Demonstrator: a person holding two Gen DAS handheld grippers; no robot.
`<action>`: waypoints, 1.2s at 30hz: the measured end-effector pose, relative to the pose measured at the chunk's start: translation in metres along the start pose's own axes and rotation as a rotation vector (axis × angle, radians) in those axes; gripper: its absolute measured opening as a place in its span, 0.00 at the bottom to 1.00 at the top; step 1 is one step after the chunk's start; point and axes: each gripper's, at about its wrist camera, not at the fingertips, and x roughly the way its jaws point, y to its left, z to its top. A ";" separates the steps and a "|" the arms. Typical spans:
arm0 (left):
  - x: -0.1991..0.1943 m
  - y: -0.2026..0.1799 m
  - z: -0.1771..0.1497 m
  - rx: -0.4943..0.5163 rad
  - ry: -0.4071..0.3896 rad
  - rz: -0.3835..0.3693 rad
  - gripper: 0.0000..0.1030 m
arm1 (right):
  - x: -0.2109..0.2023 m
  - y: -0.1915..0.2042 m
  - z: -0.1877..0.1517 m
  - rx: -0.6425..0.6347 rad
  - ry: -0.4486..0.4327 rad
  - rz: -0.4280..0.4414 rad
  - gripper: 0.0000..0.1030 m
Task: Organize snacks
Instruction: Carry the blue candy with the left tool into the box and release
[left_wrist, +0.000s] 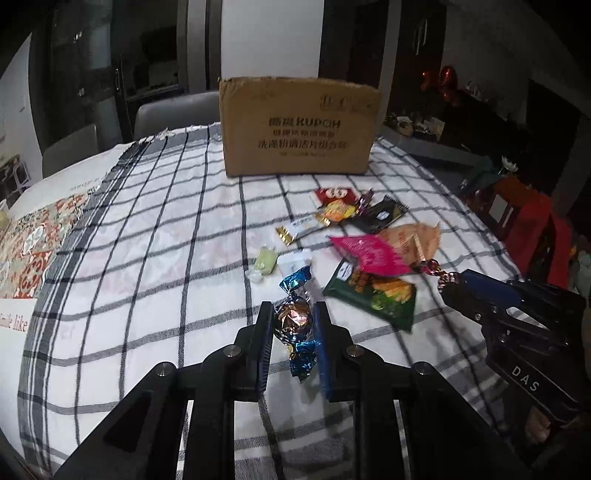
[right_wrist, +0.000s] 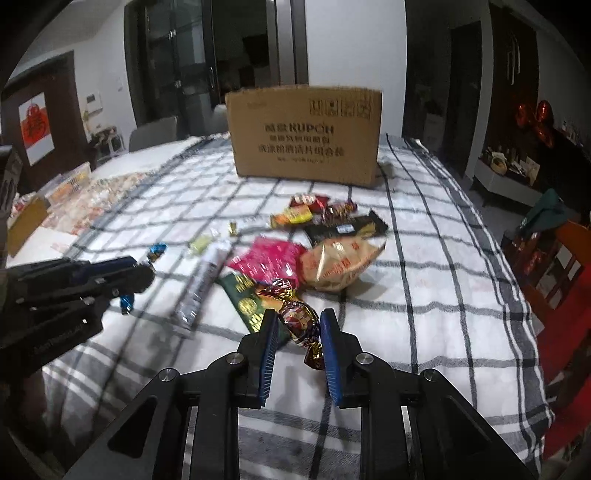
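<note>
Two grips we note: left gripper (left_wrist: 293, 321) clamped on blue candy (left_wrist: 295, 325) at lower centre; right gripper (right_wrist: 298, 325) clamped on red candy (right_wrist: 297, 319), box (right_wrist: 304, 134) above.

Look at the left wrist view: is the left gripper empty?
No, the left gripper is shut on a blue-ended foil candy.

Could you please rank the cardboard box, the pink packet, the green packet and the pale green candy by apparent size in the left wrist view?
1. cardboard box
2. pink packet and green packet: look similar, and they overlap, so unranked
3. pale green candy
</note>
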 end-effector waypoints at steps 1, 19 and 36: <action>-0.005 0.000 0.003 0.001 -0.009 -0.008 0.21 | -0.003 0.000 0.003 0.002 -0.010 0.007 0.24; -0.026 0.001 0.092 0.073 -0.166 -0.046 0.21 | -0.020 0.007 0.081 -0.027 -0.187 0.032 0.24; 0.006 0.017 0.197 0.128 -0.182 -0.043 0.21 | 0.021 -0.018 0.189 -0.027 -0.220 0.003 0.24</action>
